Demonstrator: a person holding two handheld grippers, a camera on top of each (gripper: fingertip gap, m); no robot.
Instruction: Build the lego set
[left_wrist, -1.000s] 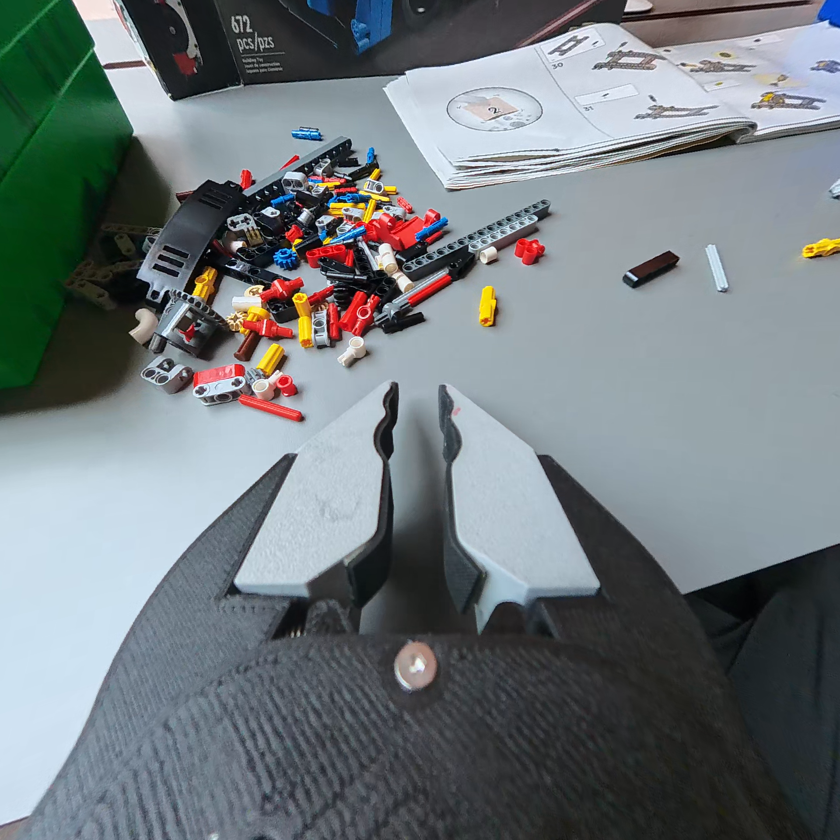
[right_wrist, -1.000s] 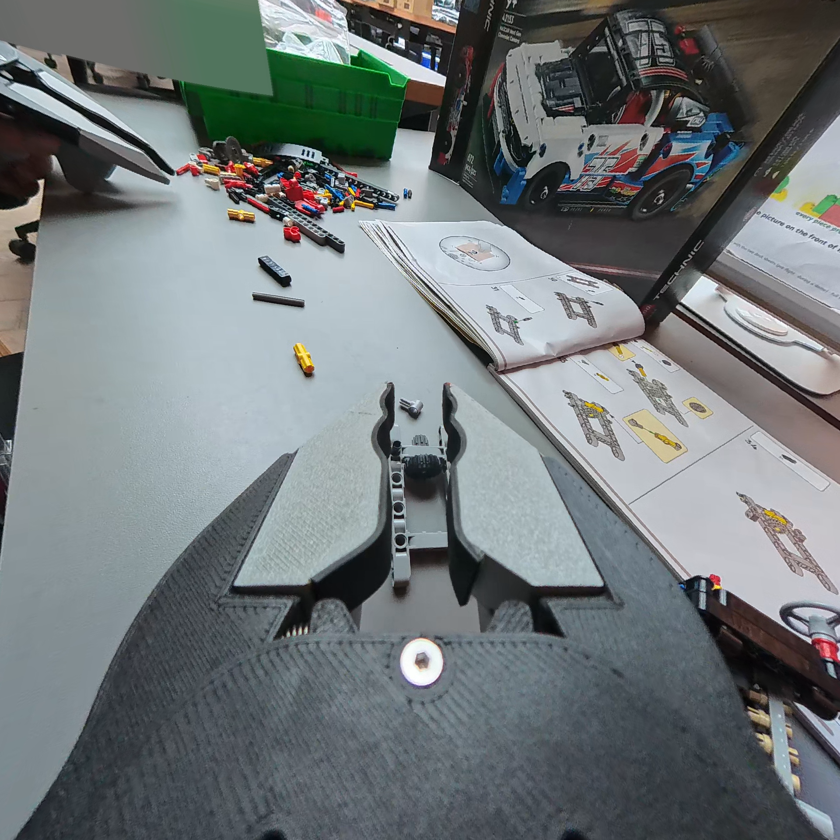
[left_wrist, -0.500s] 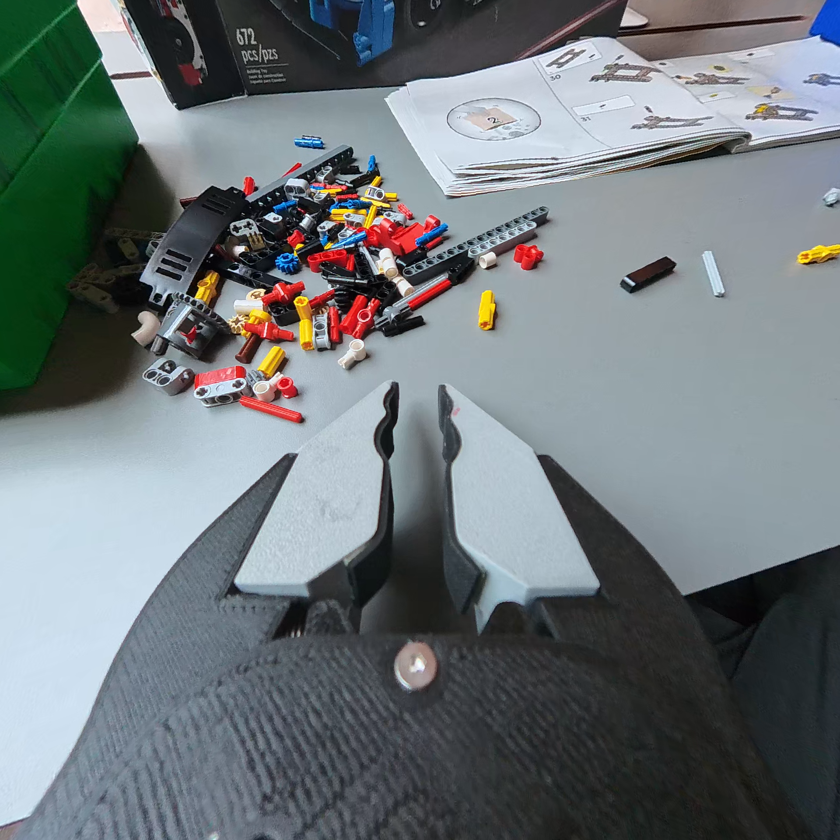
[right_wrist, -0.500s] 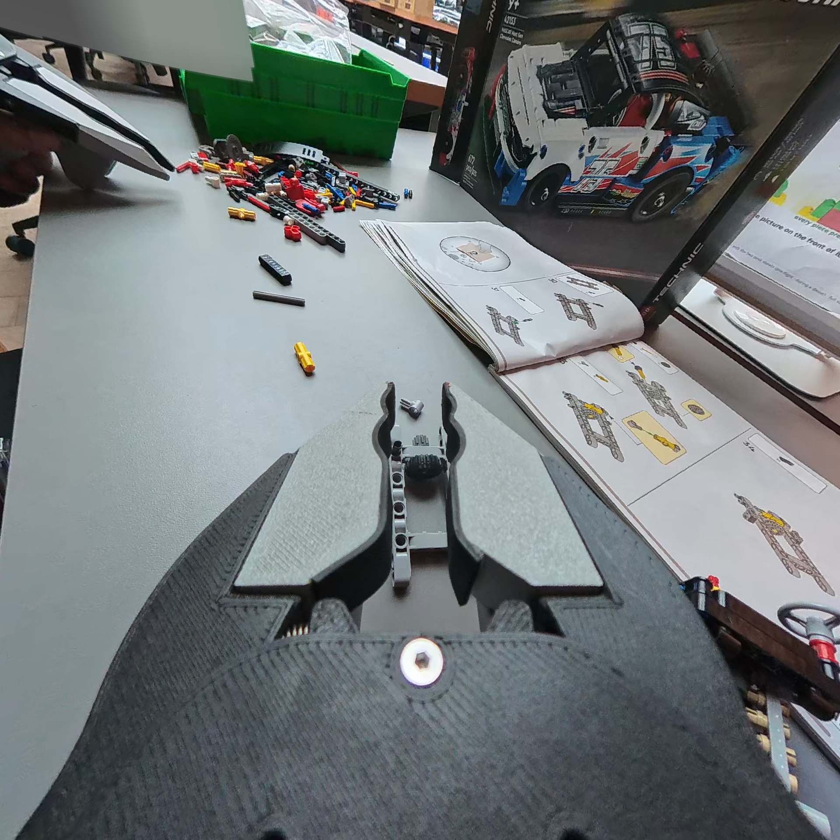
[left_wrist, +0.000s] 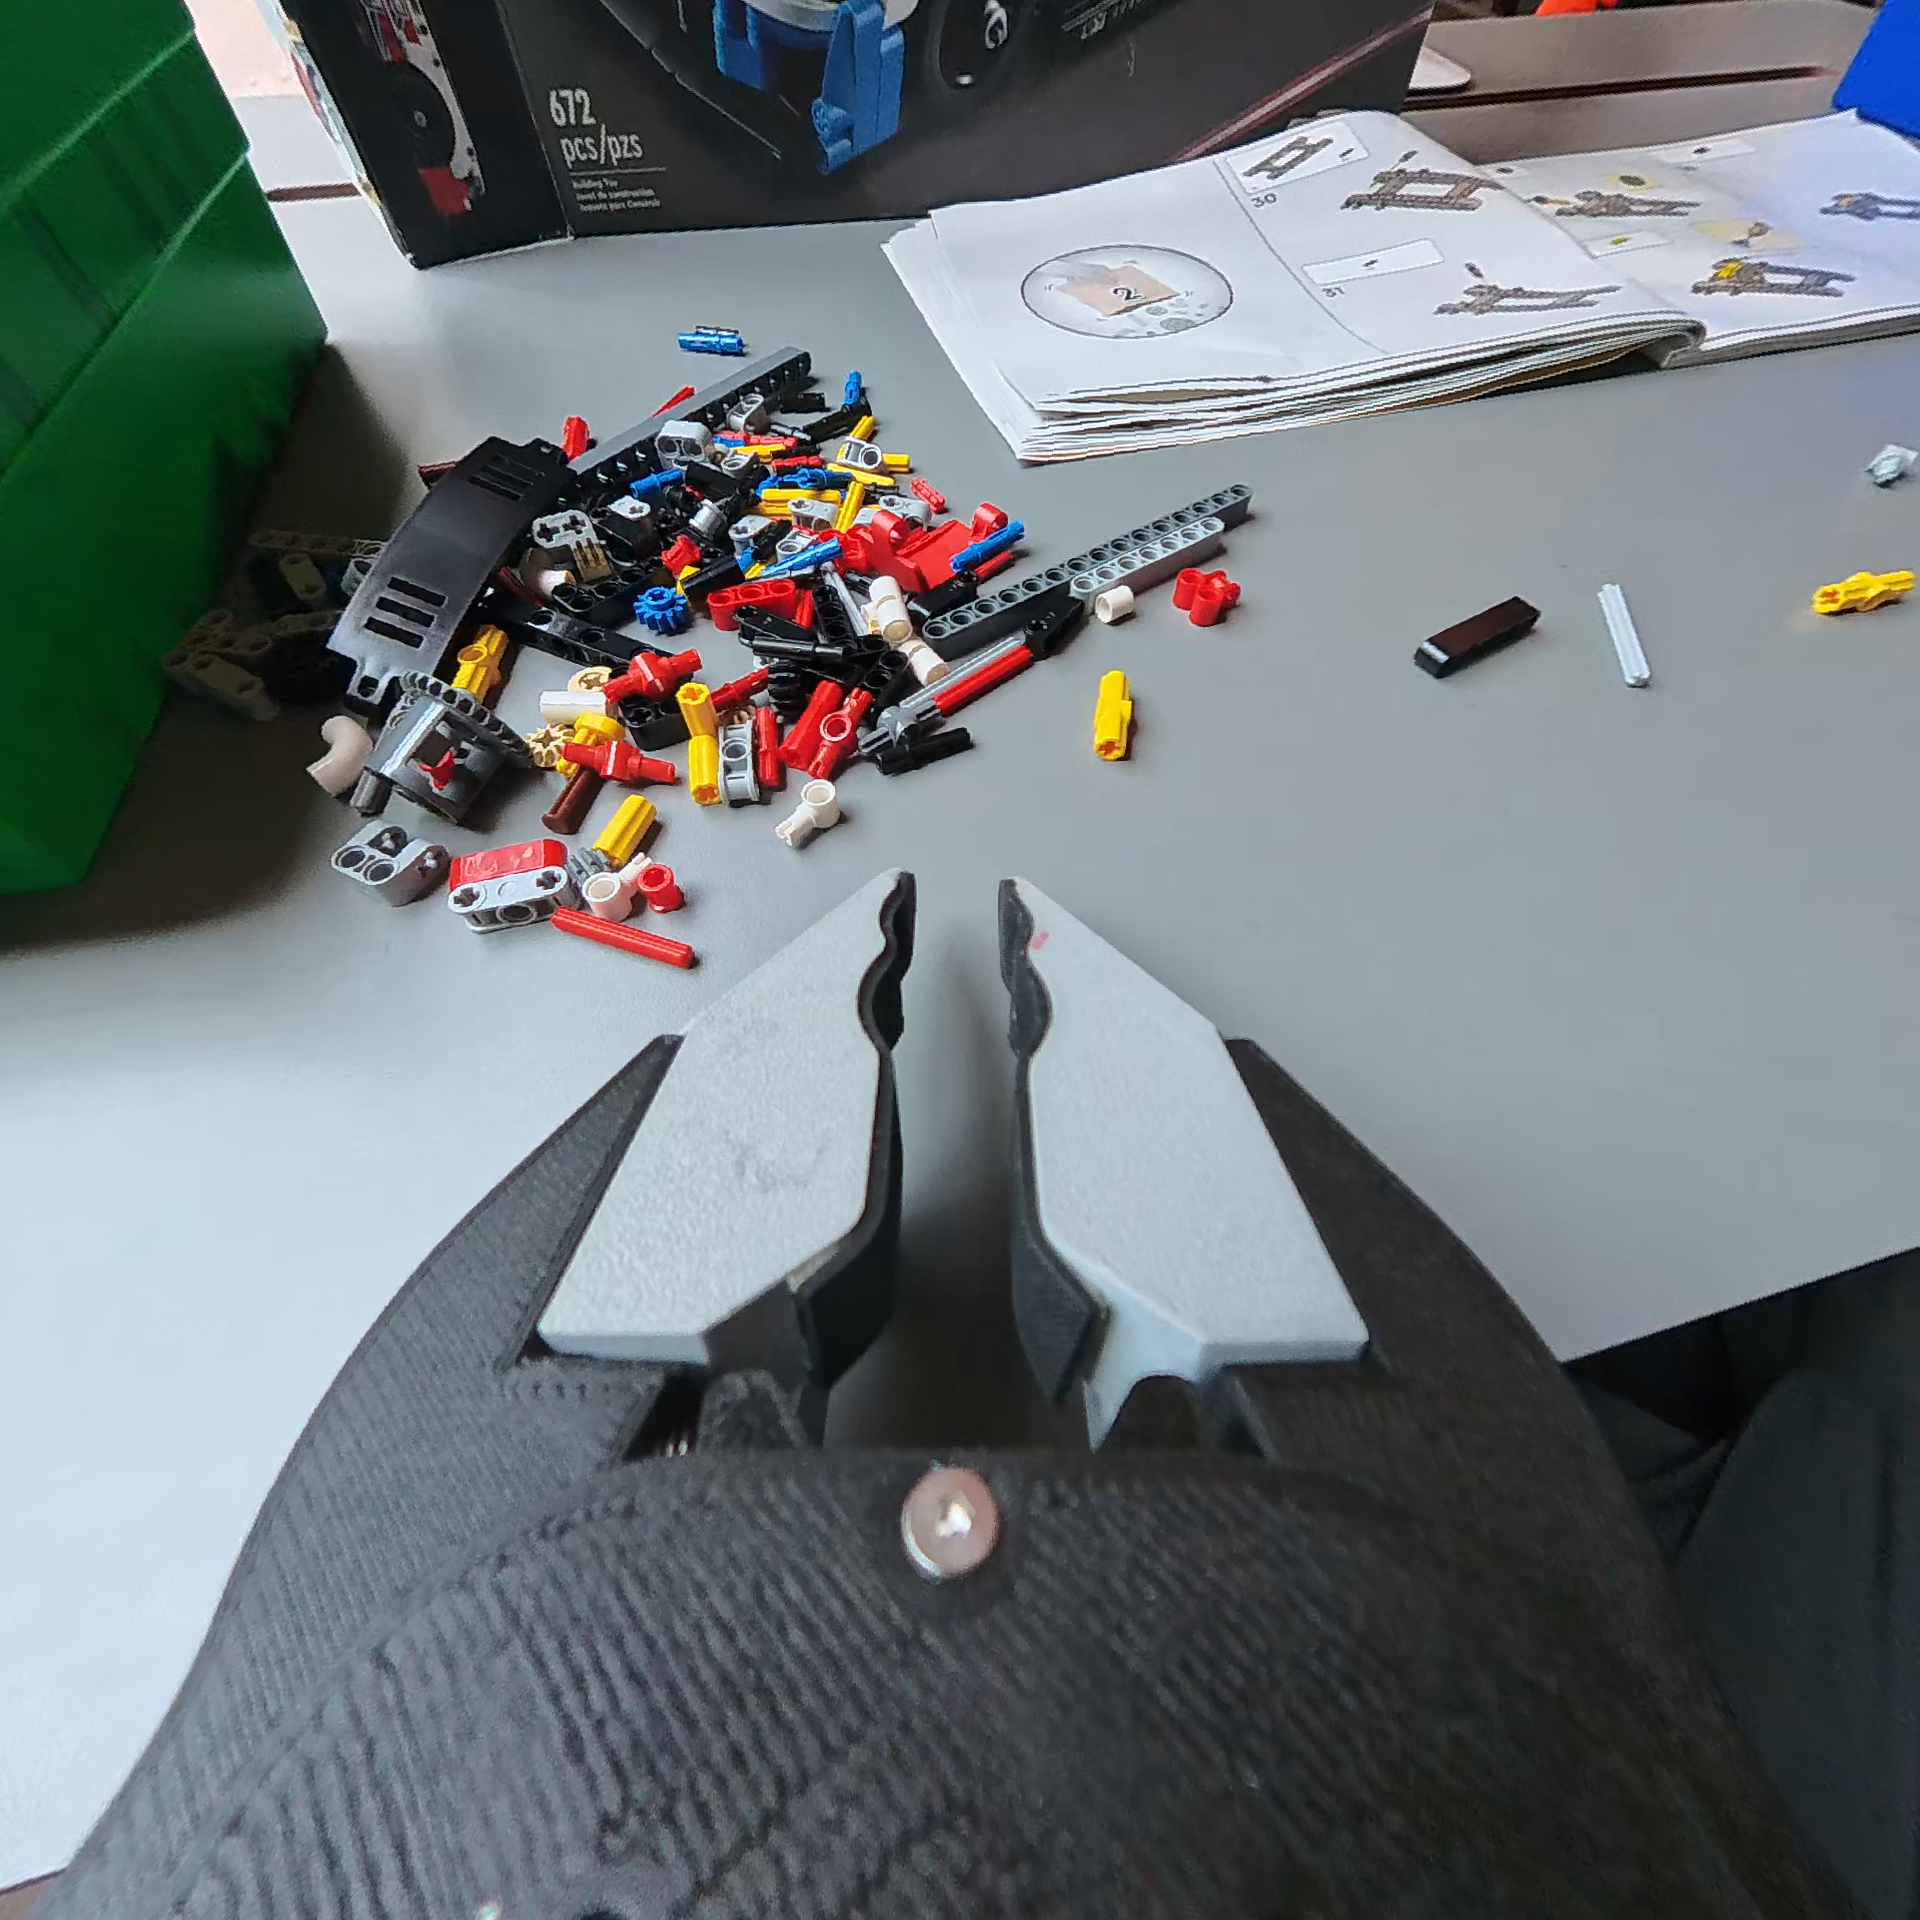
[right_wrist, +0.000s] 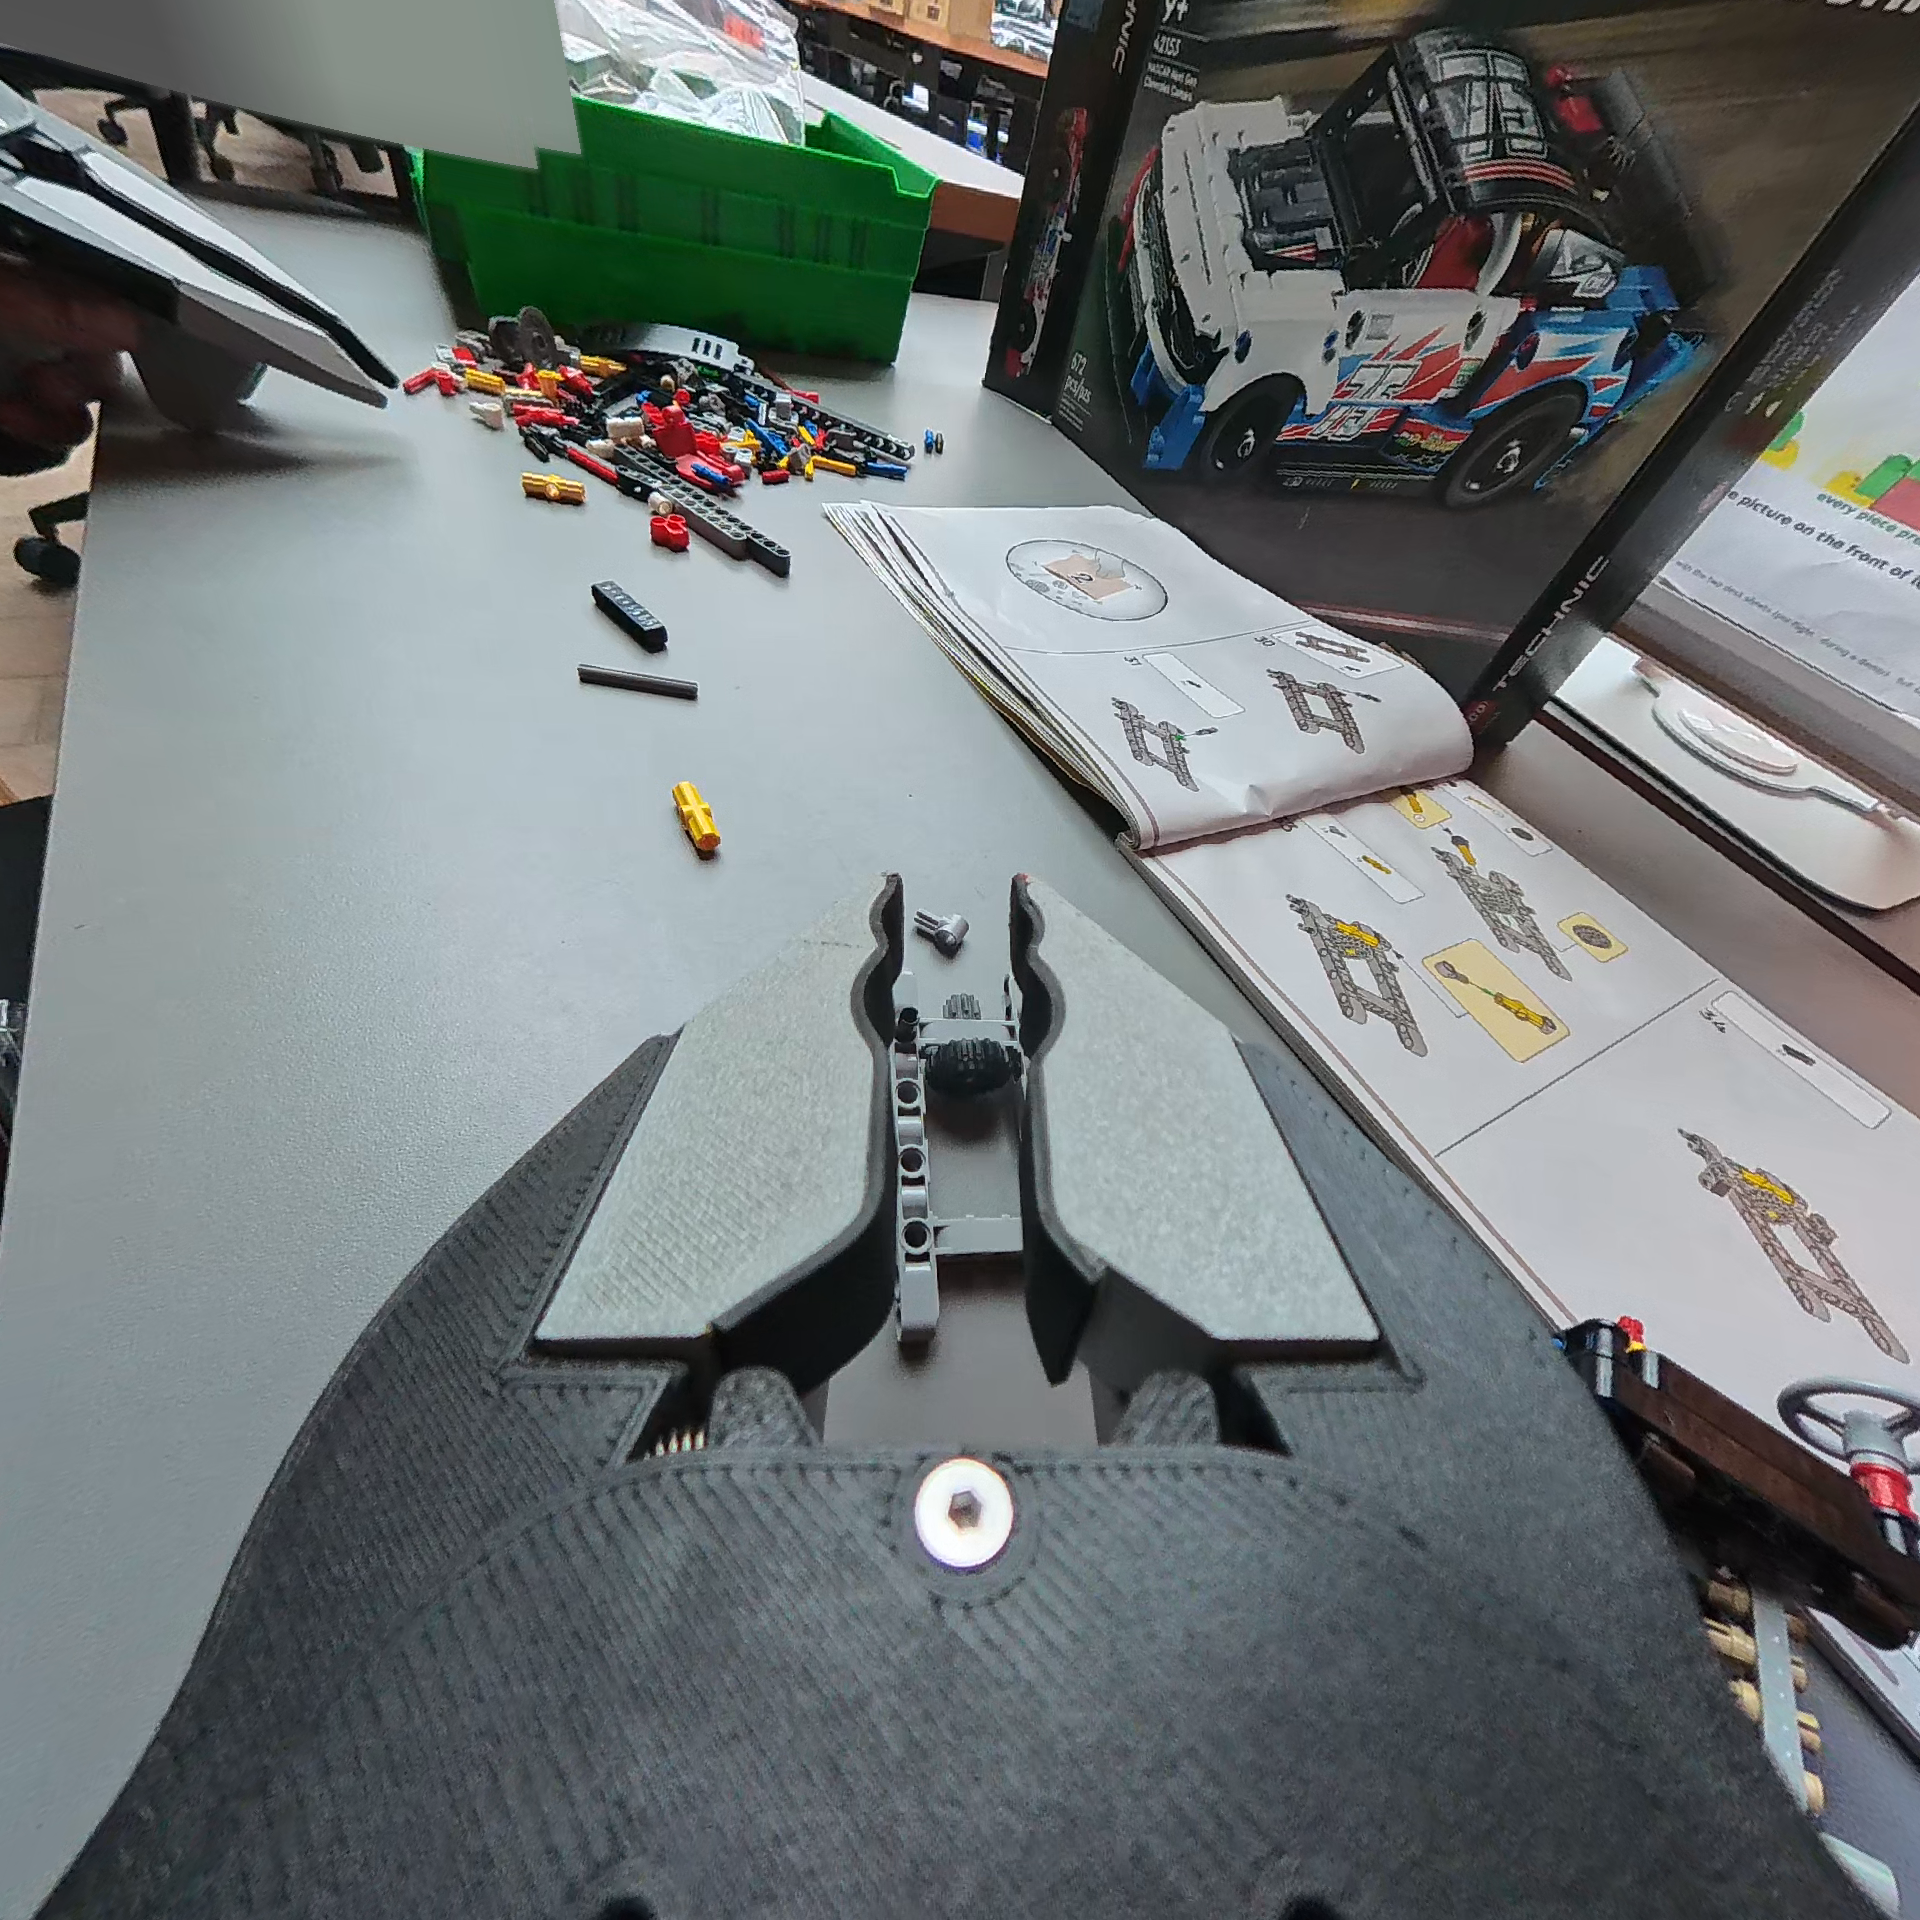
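A pile of loose lego pieces (left_wrist: 727, 623) lies on the grey table ahead and left of my left gripper (left_wrist: 956, 899), which hovers over the table with a narrow gap and nothing between its jaws. My right gripper (right_wrist: 954, 894) is shut on a grey lego frame (right_wrist: 914, 1164) with a black gear (right_wrist: 961, 1065) at its front end. A small grey pin (right_wrist: 943, 928) lies on the table just past the right fingertips. The left gripper also shows in the right wrist view (right_wrist: 260, 332), far left beside the pile (right_wrist: 665, 416).
The open instruction booklet (right_wrist: 1195, 665) lies to the right, with the set's box (right_wrist: 1403, 260) behind it. A green bin (left_wrist: 104, 416) stands left of the pile. A yellow piece (right_wrist: 694, 818), a dark axle (right_wrist: 636, 681) and a black plate (right_wrist: 629, 615) lie apart. A partly built model (right_wrist: 1766, 1475) sits at lower right. My hands' fingertips stand some 40 cm from each other.
My left gripper has shifted slightly, so the pile sits a little lower and to the right in its view. My right gripper keeps its hold and has barely moved.
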